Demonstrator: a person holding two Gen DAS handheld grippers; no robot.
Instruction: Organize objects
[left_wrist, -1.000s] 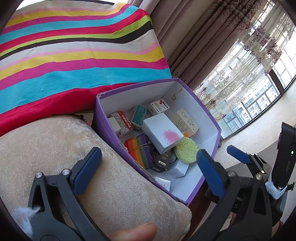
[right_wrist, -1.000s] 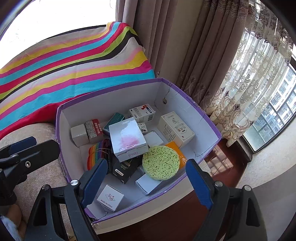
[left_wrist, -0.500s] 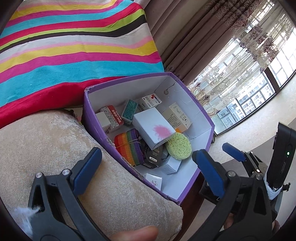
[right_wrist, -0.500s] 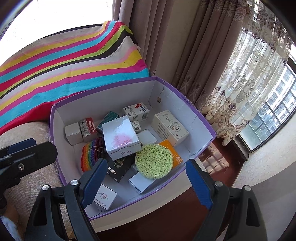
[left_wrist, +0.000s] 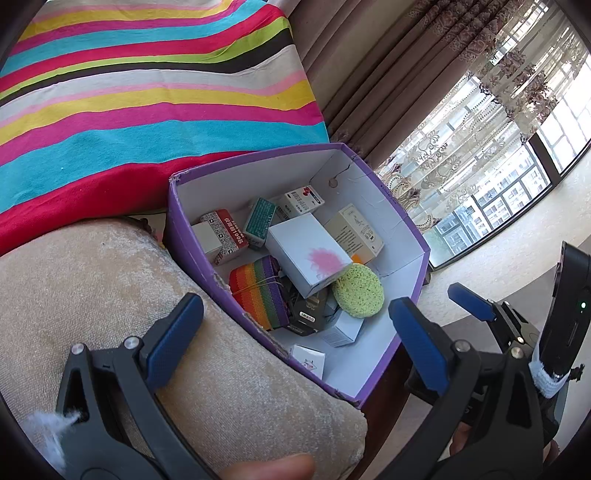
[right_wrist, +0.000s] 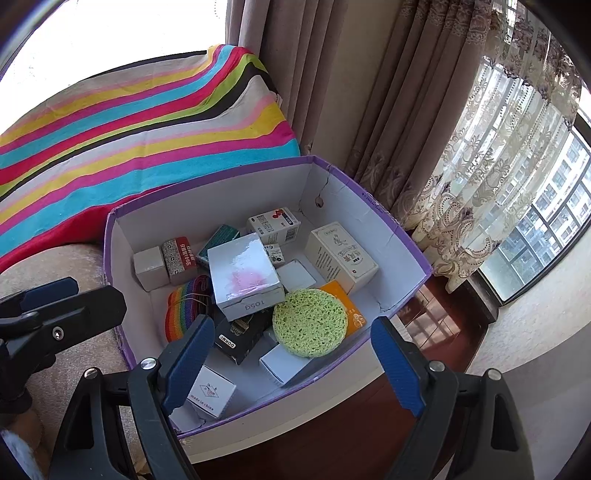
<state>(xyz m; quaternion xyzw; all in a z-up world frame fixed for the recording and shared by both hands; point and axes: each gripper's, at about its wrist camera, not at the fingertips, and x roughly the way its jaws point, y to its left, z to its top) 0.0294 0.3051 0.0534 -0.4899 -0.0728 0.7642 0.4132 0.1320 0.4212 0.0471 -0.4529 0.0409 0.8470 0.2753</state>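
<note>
The right gripper (right_wrist: 291, 354) hangs with its blue-padded jaws spread wide and nothing between them, poised above the near rim of the purple box (right_wrist: 391, 225); the left gripper (left_wrist: 295, 339) is likewise wide open and empty, over the beige cushion (left_wrist: 92, 288) beside the box's left wall. The box sits open-topped between that cushion and a dark wooden surface (right_wrist: 332, 443), white inside and crowded with small things. In the middle a white carton with a pink smudge (right_wrist: 242, 273) lies tilted on top of a black box (right_wrist: 236, 338), and a round green sponge (right_wrist: 310, 323) rests just beside it, overlapping an orange packet (right_wrist: 349, 306). A rainbow-striped strap (right_wrist: 181, 310) lies rolled at the left, a cream carton (right_wrist: 341, 256) stands toward the right wall, and several smaller cartons line the back and front. Behind the box a striped blanket (right_wrist: 147, 140) drapes over the seat, with brown curtains (right_wrist: 332, 74) and a lace-hung window (right_wrist: 535, 203) to the right.
</note>
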